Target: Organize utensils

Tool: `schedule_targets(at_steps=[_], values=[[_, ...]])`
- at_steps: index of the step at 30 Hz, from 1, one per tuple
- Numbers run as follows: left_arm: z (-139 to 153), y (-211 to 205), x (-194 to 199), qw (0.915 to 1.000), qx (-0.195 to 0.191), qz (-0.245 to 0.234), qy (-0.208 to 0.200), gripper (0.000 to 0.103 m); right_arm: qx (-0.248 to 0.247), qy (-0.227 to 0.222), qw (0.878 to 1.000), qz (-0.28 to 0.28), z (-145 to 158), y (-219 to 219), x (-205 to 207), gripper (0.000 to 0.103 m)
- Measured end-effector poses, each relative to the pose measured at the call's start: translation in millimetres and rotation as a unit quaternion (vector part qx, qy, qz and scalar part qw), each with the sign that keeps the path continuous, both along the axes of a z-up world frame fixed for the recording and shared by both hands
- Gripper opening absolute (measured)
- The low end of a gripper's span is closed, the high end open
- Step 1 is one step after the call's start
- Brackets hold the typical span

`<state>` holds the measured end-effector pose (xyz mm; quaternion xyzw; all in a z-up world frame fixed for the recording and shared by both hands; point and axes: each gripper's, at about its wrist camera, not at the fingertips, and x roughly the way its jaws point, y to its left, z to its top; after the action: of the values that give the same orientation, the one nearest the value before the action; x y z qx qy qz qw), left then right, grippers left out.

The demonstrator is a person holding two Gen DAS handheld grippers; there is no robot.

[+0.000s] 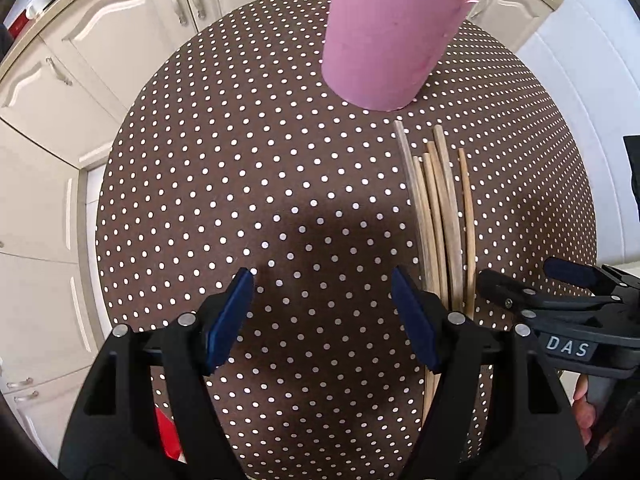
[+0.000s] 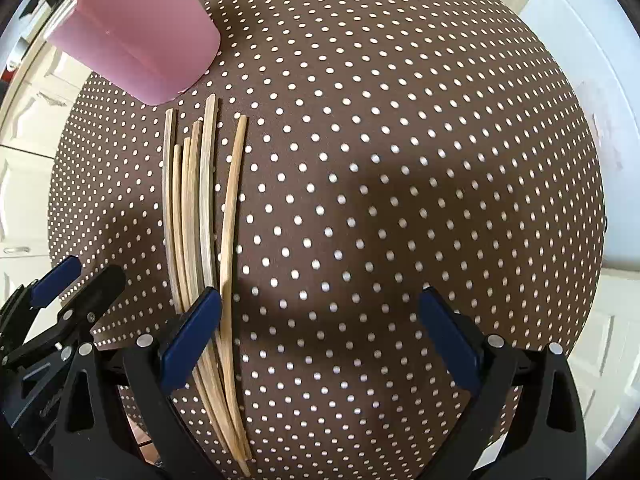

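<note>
Left claw: standing open over the desk, pointing steeply down, nothing lying between its blue pads; only dotted cloth is showing in the gap.
Right claw: also standing open, pointing down at the desk, nothing between its jaws; its left-hand blue pad is sitting over the near part of the stick bundle, and whether it is touching the sticks cannot be told.
Claws relative to each other: sitting side by side; each one is showing at the edge of the other's wrist view, the right claw's body bearing a label reading "DAS".
Person's fingers: showing at the lower right of the left wrist view, wrapping the right claw's handle.
Wooden sticks: lying flat on the desk in a loose bundle, roughly parallel, running from the near edge toward the cup; one stick is lying slightly apart on the right of the bundle.
Desk: round, wearing a brown cloth with white dots, carrying shadows of both claws.
Pink cup: standing upright on the desk beyond the far ends of the sticks, near them, with stick ends rising above its rim.
Cream cabinets: standing behind and to the left of the desk.
</note>
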<state>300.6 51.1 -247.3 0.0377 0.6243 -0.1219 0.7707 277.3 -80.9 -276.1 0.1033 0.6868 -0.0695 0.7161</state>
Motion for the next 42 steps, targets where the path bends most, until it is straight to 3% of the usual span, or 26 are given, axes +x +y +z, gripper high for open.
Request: schedule_targets(at_steps=[5,7,9,11,13,18,29,31,33,35,42], values=[[-6,3,10,1.0,-0.001,-0.001,0.006,0.07,-0.04,0.023,0.999,0.02,-12,19,19,0.092],[-7,0,10,1.0,-0.001,-0.001,0.006,0.07,-0.037,0.018,0.999,0.027,-12,25,21,0.085],[-7,0,12,1.0,-0.004,-0.002,0.006,0.07,-0.038,0.005,0.998,0.043,-8,32,23,0.063],[-7,-1,13,0.9999,-0.007,-0.002,0.007,0.07,-0.036,-0.004,0.998,0.05,-3,37,25,0.048],[-5,-9,11,0.9999,-0.01,-0.003,0.008,0.07,-0.035,-0.006,0.998,0.046,0,42,27,0.043],[-5,-23,10,0.9996,-0.02,-0.01,0.018,0.07,-0.019,-0.012,1.0,0.021,2,25,26,0.013],[-16,-48,10,0.9993,-0.011,-0.016,0.032,0.07,-0.006,-0.024,1.0,0.015,-1,11,20,0.009],[-17,-52,11,0.9992,-0.011,-0.02,0.032,0.07,-0.003,-0.026,1.0,0.014,10,5,9,0.009],[-21,-59,10,0.9993,0.003,-0.026,0.027,0.07,0.0,-0.027,1.0,0.013,19,-1,3,0.008],[-25,-70,10,0.9992,0.021,-0.028,0.021,0.078,0.001,-0.027,1.0,0.012,19,-5,3,0.008],[-26,-94,17,0.9982,0.055,-0.016,0.018,0.081,-0.001,-0.027,1.0,0.015,12,2,8,0.008]])
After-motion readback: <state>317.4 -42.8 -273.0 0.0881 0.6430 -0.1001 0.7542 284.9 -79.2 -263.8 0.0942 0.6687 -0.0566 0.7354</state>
